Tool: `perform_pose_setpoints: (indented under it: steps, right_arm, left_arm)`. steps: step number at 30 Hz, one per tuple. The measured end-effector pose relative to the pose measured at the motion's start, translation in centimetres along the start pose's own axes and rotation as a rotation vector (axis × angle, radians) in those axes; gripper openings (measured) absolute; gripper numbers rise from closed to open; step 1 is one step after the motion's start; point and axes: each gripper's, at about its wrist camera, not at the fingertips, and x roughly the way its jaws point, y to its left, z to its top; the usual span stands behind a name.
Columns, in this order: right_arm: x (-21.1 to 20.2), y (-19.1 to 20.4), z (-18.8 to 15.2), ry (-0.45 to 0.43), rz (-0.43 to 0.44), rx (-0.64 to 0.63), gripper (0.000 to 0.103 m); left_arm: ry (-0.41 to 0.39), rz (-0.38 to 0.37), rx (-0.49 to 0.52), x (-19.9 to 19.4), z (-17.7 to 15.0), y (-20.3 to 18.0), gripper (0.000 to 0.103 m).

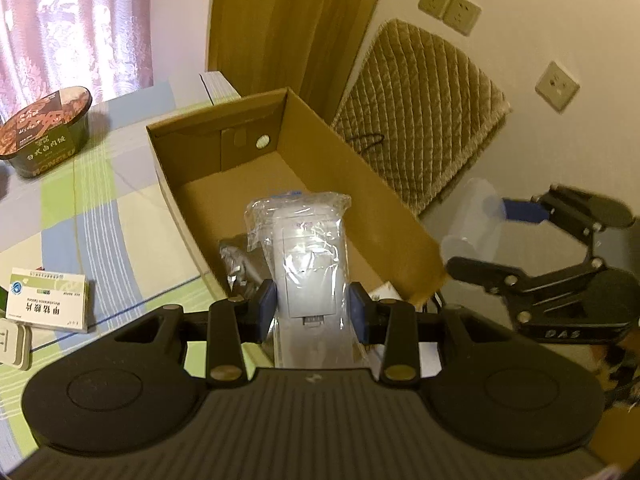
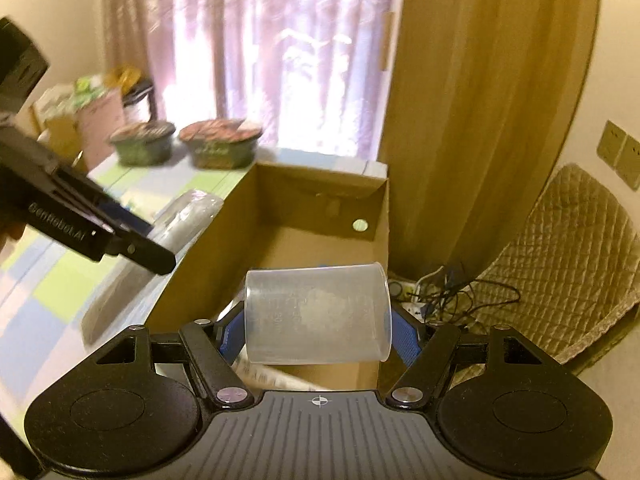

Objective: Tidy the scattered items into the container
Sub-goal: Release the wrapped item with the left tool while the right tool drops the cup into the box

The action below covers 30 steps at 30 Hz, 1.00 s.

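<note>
**Both grippers loaded above the cardboard box**

Left wrist view: left gripper (image 1: 312,307) clamped on a white wall-socket plate in a clear plastic bag (image 1: 305,258), blue pads (image 1: 267,307) pressing its two sides. Held over the near end of the open cardboard box (image 1: 344,152), bag top pointing toward 12 o'clock. Inside the box: bare brown floor at the far end, a crumpled silvery packet (image 1: 237,266) against the near-left wall at 9 o'clock from the bag, a white paper edge at 3 o'clock low down. Round hole in the far wall. On the checked tablecloth (image 1: 100,208) outside: instant-rice bowl (image 1: 48,130) at 10 o'clock, white-and-green medicine box (image 1: 50,300) at 9 o'clock, a pale switch plate (image 1: 14,344) just below it. Right gripper (image 1: 496,236) at 3 o'clock, blurred, with a translucent cup between its fingers, beyond the box's right wall.

Right wrist view: right gripper (image 2: 318,326) closed on a translucent measuring cup (image 2: 318,314), lying sideways, mouth toward 3 o'clock, blue pads (image 2: 406,338) against it. Cup hanging over the near end of the cardboard box (image 2: 276,188); far floor bare, printed paper just visible beneath the cup. Left gripper's body at 9 o'clock, its fingertips hidden. Two instant bowls (image 2: 220,146) on the table at 11 o'clock. Quilted chair (image 2: 568,264) at 3 o'clock.
</note>
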Motion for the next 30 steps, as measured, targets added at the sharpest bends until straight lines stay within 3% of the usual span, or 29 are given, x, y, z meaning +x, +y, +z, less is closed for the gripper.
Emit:
perform_pose_setpoints:
  steps: [10, 13, 30]
  right_arm:
    - [1.8, -1.3, 0.4, -0.005, -0.020, 0.064, 0.074]
    - [2.0, -1.4, 0.2, -0.002, -0.021, 0.068, 0.074]
    - [3.0, -0.4, -0.5, 0.019, -0.014, 0.059, 0.074]
  left_arm:
    - [-0.044, -0.034, -0.117, 2.5, 3.0, 1.4, 0.033]
    - [-0.051, 0.003, -0.152, 3.1, 2.9, 2.1, 0.054]
    - [-0.027, 0.033, -0.143, 2.3, 0.7, 4.0, 0.055]
